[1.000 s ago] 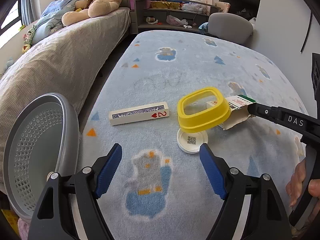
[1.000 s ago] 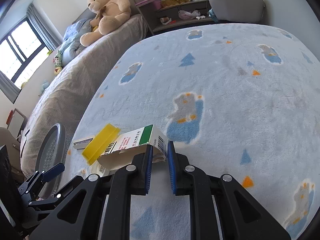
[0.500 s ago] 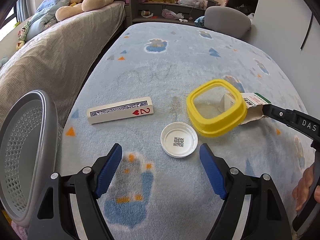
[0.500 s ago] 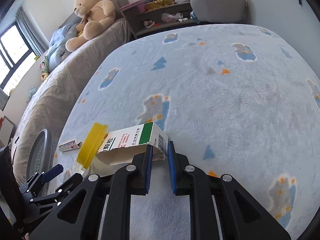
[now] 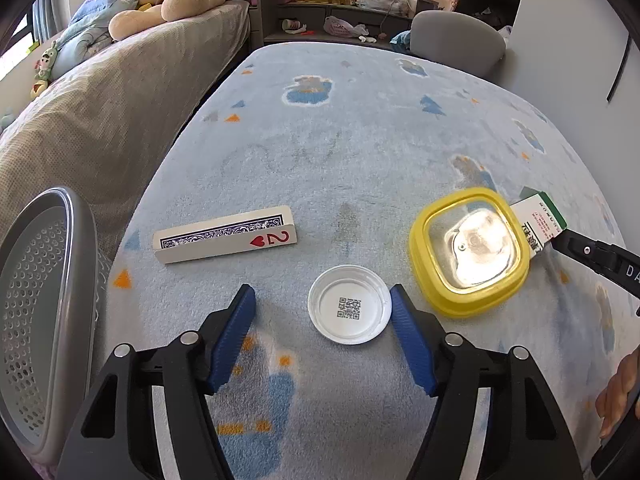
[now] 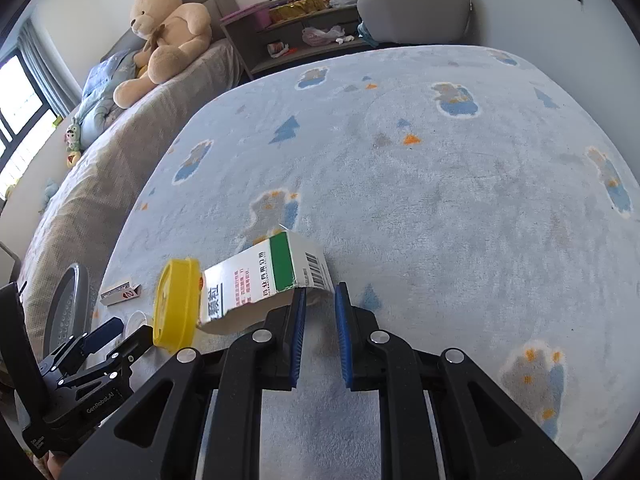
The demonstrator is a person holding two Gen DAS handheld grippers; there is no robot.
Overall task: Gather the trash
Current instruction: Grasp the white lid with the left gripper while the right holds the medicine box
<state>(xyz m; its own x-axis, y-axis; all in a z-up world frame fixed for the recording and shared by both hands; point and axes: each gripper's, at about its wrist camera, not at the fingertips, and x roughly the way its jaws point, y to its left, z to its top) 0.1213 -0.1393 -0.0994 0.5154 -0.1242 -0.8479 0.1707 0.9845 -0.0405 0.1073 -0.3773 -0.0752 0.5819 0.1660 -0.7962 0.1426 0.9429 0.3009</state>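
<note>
A round white lid with a QR code lies on the blue patterned rug, between the fingers of my left gripper. Its jaws are closing; the right pad is almost at the lid's rim and the left pad stands well clear. My right gripper is shut on the torn flap of a white-and-green carton. A yellow square lid with a clear centre leans against the carton. A playing-card box showing the two of hearts lies to the left.
A grey perforated basket stands at the rug's left edge beside the bed. A teddy bear sits on the bed. Shelves and a grey chair stand at the far end. A hand shows at the right.
My left gripper has come forward and down until the white lid sits between its fingers, and its jaws have narrowed. The carton and yellow lid have shifted right with the right gripper.
</note>
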